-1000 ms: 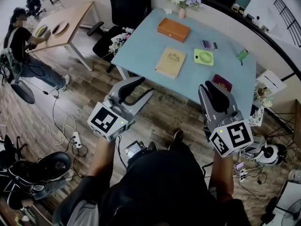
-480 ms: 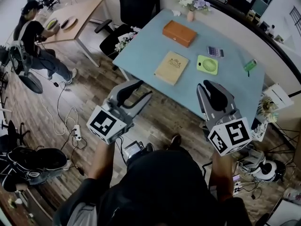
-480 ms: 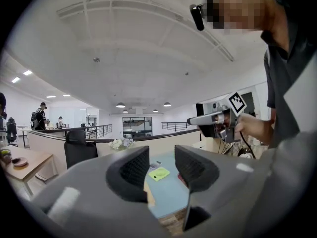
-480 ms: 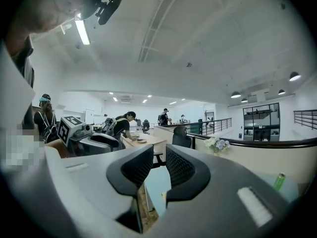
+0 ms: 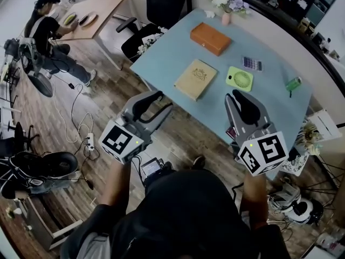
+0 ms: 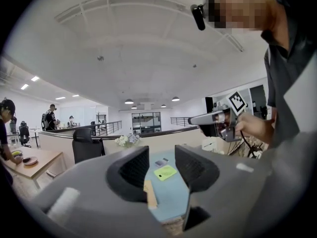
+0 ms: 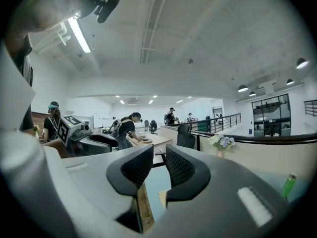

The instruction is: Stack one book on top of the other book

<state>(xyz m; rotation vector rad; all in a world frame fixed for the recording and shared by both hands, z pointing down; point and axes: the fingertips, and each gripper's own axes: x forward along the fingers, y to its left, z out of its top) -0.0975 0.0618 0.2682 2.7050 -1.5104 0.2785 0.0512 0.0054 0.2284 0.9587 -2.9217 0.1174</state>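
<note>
Left gripper [image 5: 164, 100], right gripper [image 5: 235, 97]: jaws stood apart, empty | tan book [image 5: 195, 79] lay flat on table [image 5: 161, 58], untouched | advised: approach low, clamp near edge squarely.

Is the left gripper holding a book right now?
No: the left gripper shows its jaws apart with nothing between them, while the tan book lies flat on the blue table.

- Left gripper [image 5: 161, 101]: lower centre-left of the head view, pointing up and right. Jaws apart, nothing between them.
- Right gripper [image 5: 241, 99]: centre-right, pointing up. Jaws apart by a narrower gap, empty.
- Left forearm [image 5: 115, 185] and right forearm [image 5: 253, 198] rise from the bottom edge; grippers well apart.
</note>
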